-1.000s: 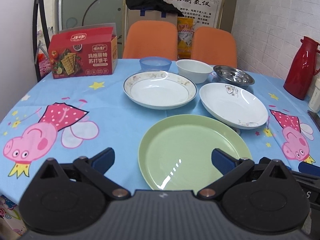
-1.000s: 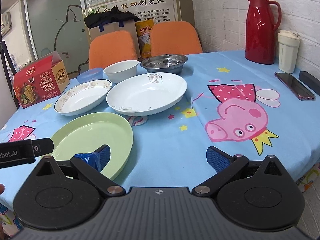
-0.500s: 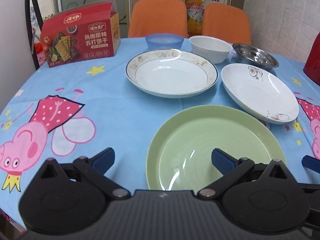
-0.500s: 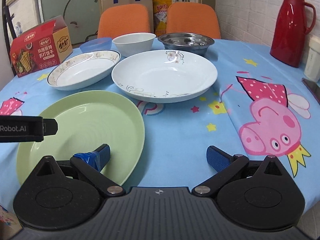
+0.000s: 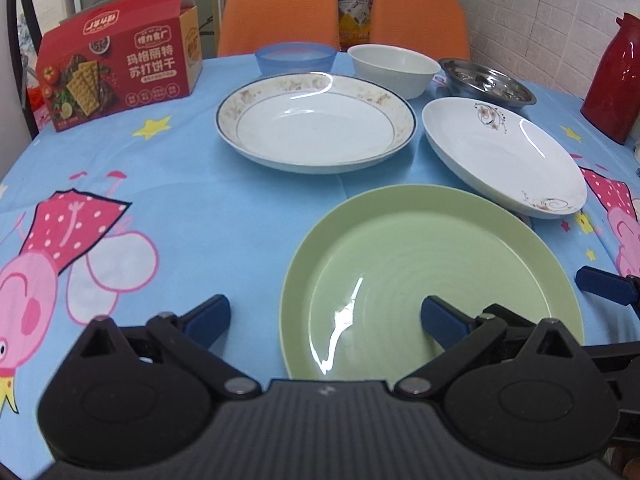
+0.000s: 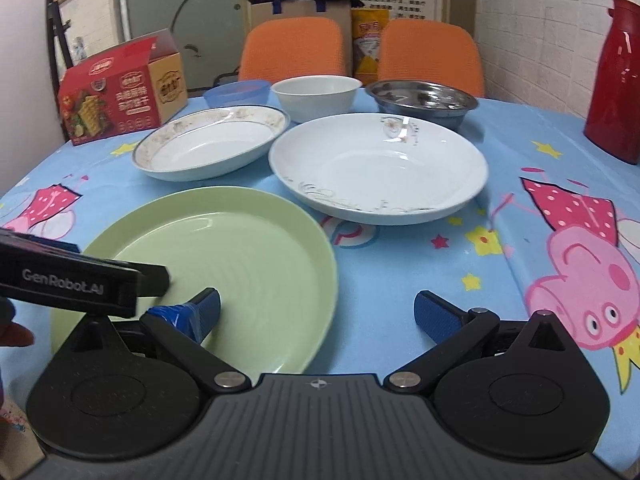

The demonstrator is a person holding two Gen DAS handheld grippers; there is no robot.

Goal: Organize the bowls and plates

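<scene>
A green plate [image 5: 432,284] lies nearest on the blue tablecloth, also in the right wrist view [image 6: 240,256]. Behind it are a gold-rimmed white plate [image 5: 316,124] [image 6: 208,144] and a flower-patterned white plate [image 5: 500,152] [image 6: 380,164]. Further back stand a blue bowl [image 5: 296,58], a white bowl [image 5: 392,66] [image 6: 316,94] and a steel bowl [image 5: 486,82] [image 6: 422,100]. My left gripper [image 5: 324,322] is open, straddling the green plate's left rim. My right gripper [image 6: 316,312] is open, straddling its right rim.
A red cracker box [image 5: 116,68] stands at the back left. A red thermos [image 6: 616,80] stands at the right by the brick wall. Two orange chairs [image 6: 294,48] sit behind the table. The table's near edge is just below the grippers.
Both grippers have moved forward and lower toward the green plate, which now looks larger. Both stay open. The dishes have not moved.
</scene>
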